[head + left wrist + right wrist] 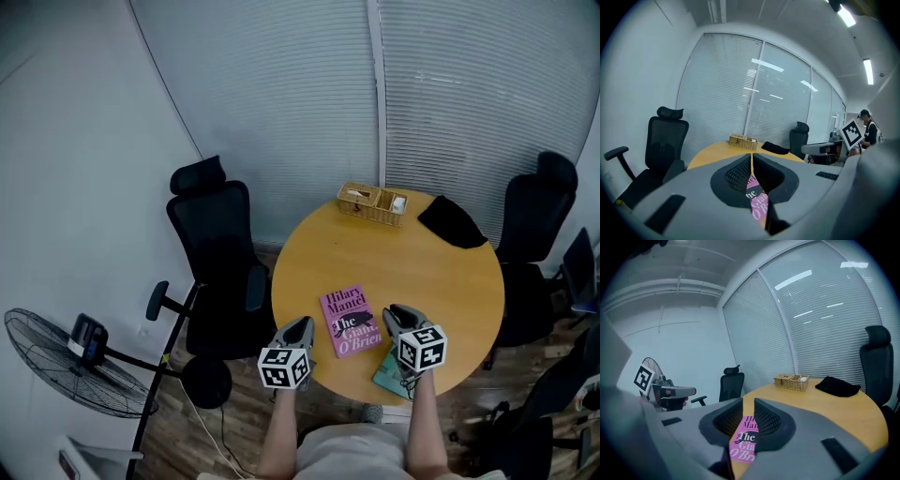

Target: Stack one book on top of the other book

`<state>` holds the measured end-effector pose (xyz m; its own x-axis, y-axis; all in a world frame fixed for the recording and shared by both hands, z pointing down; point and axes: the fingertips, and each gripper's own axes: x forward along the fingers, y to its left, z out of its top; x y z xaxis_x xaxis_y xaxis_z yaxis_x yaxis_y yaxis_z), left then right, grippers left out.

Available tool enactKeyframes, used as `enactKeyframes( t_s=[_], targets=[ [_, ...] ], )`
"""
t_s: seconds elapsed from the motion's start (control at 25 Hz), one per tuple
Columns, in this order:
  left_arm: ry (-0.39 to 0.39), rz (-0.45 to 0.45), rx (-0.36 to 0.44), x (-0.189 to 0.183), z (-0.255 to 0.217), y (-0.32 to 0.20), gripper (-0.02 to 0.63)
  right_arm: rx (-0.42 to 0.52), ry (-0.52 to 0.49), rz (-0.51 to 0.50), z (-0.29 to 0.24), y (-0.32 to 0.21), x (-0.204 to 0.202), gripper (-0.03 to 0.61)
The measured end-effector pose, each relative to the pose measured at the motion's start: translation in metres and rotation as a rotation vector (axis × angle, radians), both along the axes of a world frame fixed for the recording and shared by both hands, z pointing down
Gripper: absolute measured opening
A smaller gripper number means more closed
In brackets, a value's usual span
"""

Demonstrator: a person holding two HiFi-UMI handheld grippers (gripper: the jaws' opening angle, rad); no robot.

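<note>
Btwn L claw [298, 330] & R claw [398, 317]: pink book [352, 322], flat on table [422, 272].

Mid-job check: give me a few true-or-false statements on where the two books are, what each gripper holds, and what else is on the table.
1. The pink book lies flat on the table, cover up. True.
2. The teal book already lies on the pink book. False: it lies on the table at the near edge, beside the pink one and partly under the right gripper.
3. The left gripper grips the pink book. False: its jaws are together with nothing between them.
4. The wicker basket stands at the table's far edge. True.
5. The right gripper's jaws stand slightly apart and empty. True.
</note>
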<state>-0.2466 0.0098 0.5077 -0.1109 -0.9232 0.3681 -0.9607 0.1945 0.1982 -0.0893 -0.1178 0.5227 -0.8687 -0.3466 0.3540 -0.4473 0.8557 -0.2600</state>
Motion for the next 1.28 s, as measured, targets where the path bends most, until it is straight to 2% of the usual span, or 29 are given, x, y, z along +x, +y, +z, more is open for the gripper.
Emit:
enactKeyframes(
  t_s=[0.12, 0.2, 0.24, 0.36, 0.44, 0.6, 0.76, 0.92, 1.28],
  targets=[
    [0.015, -0.024, 0.0, 0.004, 0.001, -0.008, 0.049, 0.004, 0.003, -0.032, 0.002, -0.008, 0.002, 0.114],
    [0.035, -0.029, -0.004, 0.01, 0.006, -0.011, 0.083, 0.003, 0.001, -0.06, 0.006, -0.01, 0.003, 0.142],
    [0.047, -0.029, -0.006, 0.013, 0.009, -0.011, 0.097, 0.0, -0.003, -0.074, 0.007, -0.011, 0.003, 0.183],
    [0.06, -0.033, -0.031, 0.021, 0.019, -0.009, 0.172, -0.012, -0.04, -0.098, 0.009, -0.013, 0.005, 0.232],
    [0.047, -0.046, -0.054, 0.025, 0.025, -0.005, 0.228, -0.02, -0.07, -0.119, 0.01, -0.013, 0.005, 0.306],
    [0.053, -0.091, -0.065, 0.026, 0.032, 0.008, 0.318, -0.047, -0.091, -0.133, 0.018, -0.013, 0.008, 0.328],
    [0.088, -0.139, -0.087, 0.021, 0.048, 0.032, 0.376, -0.103, -0.075, -0.154, 0.041, 0.002, 0.005, 0.344],
    [0.149, -0.156, -0.097, 0.02, 0.065, 0.04, 0.382, -0.138, -0.017, -0.195, 0.065, 0.02, -0.002, 0.351],
    [0.23, -0.08, -0.175, 0.035, 0.1, 0.014, 0.38, -0.178, 0.033, -0.174, 0.087, 0.011, -0.018, 0.351]
  ],
)
